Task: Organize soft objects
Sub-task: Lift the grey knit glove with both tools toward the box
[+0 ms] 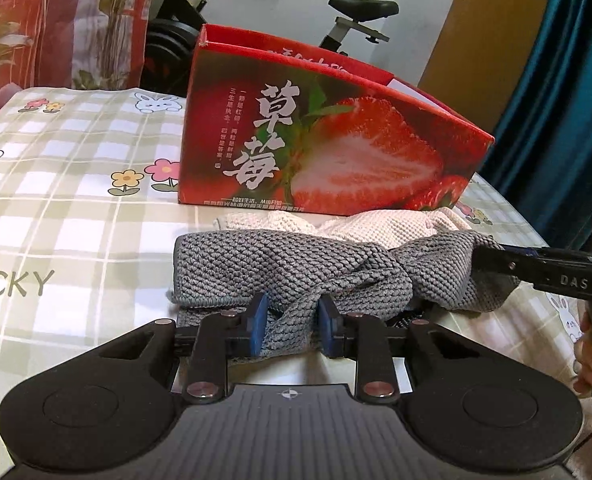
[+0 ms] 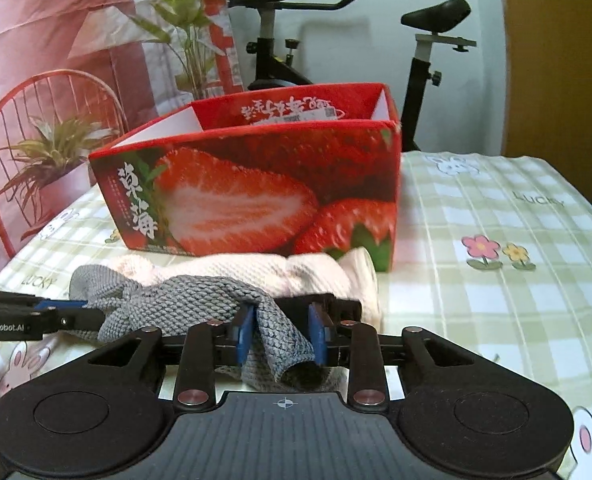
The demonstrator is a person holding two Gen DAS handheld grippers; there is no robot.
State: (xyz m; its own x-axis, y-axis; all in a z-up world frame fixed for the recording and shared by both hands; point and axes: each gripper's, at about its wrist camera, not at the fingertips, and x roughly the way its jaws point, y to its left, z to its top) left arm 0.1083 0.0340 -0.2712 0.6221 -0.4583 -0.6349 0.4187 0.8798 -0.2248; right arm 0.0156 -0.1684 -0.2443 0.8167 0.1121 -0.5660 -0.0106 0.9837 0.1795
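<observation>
A grey knitted cloth (image 1: 279, 268) lies crumpled on the checked bedsheet, in front of a cream knitted cloth (image 1: 376, 226) and a red strawberry box (image 1: 328, 148). My left gripper (image 1: 291, 326) has its blue pads around a bunched near edge of the grey cloth, jaws partly apart. My right gripper (image 2: 281, 334) straddles a hanging fold of the grey cloth (image 2: 199, 296), its pads not closed on it. The right gripper also shows in the left wrist view (image 1: 496, 262), at the cloth's right end. The cream cloth (image 2: 263, 270) lies against the box (image 2: 255, 188).
The box is open at the top with a label inside. An exercise bike (image 2: 279, 40) stands behind the bed. A red wire chair with a plant (image 2: 43, 152) is at the left. Blue curtain (image 1: 560, 80) at the right. Sheet (image 1: 75, 200) spreads to the left.
</observation>
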